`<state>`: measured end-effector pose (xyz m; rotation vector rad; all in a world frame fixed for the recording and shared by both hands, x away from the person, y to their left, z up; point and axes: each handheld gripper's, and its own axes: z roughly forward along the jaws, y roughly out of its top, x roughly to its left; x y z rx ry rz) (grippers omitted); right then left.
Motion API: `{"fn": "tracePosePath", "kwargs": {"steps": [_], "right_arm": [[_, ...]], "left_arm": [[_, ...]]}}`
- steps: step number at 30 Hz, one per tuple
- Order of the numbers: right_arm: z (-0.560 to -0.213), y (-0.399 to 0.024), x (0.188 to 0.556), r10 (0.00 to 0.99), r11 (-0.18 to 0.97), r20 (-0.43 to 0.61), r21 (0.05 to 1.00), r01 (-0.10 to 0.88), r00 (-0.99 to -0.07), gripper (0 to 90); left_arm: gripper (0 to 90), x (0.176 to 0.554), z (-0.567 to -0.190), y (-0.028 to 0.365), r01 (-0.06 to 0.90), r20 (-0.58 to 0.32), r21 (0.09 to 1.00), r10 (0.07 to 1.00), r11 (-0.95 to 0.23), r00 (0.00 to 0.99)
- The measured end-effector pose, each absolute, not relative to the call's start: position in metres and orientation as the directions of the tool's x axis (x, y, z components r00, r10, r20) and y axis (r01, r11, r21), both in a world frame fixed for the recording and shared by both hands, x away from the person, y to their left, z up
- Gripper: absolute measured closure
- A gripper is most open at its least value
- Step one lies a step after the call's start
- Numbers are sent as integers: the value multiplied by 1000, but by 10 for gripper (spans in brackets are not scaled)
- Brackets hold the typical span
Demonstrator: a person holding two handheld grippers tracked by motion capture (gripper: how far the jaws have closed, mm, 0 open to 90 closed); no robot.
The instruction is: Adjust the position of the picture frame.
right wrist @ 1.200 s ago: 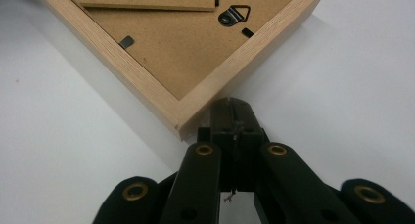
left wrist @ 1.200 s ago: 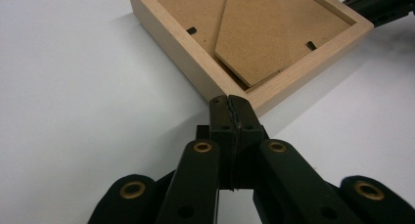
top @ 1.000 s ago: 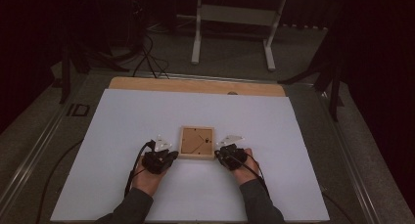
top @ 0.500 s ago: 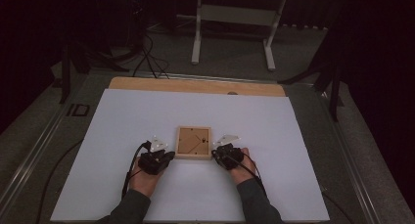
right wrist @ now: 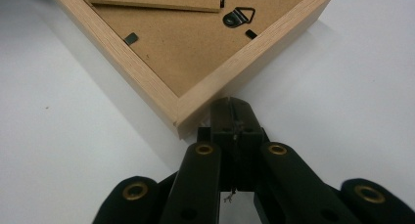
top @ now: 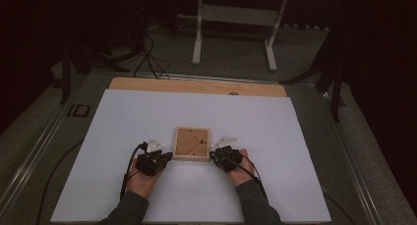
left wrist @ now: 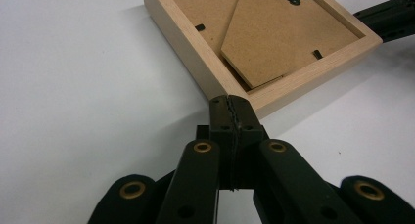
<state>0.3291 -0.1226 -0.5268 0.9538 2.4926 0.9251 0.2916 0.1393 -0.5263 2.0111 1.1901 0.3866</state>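
Observation:
A square light-wood picture frame (top: 192,144) lies face down on the white tabletop, its brown backing board, fold-out stand and metal hanger (right wrist: 238,16) facing up. My left gripper (top: 167,156) is shut with nothing in it, its tip at the frame's near left corner. In the left gripper view the closed tip (left wrist: 230,104) sits right against the frame's wooden edge (left wrist: 274,94). My right gripper (top: 213,156) is also shut with nothing held, and its tip (right wrist: 232,106) rests beside the frame's near right corner (right wrist: 183,123). Whether either tip presses on the wood is not clear.
The white table surface (top: 295,136) extends well past the frame on every side, with a wooden strip (top: 196,86) along its far edge. Behind the table on the dark floor are a white stand's legs (top: 233,33) and cables (top: 147,53).
The frame and both grippers have shifted slightly to the left, staying together. Both grippers remain shut.

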Motion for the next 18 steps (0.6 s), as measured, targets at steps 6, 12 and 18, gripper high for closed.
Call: {"fn": "tracePosePath", "kwargs": {"steps": [6, 12, 18], "right_arm": [[-528, -123, 329, 681, 569, -66, 675, 470, -729, 896], [-528, -125, 331, 677, 565, -59, 681, 466, -734, 896], [-529, -125, 330, 676, 566, -55, 677, 470, -735, 896]], "left_arm": [[896, 291, -526, 139, 630, -132, 728, 847, -269, 515], [896, 291, -526, 139, 630, -131, 727, 846, -272, 517], [892, 293, -527, 140, 629, -125, 726, 845, -279, 519]]}}
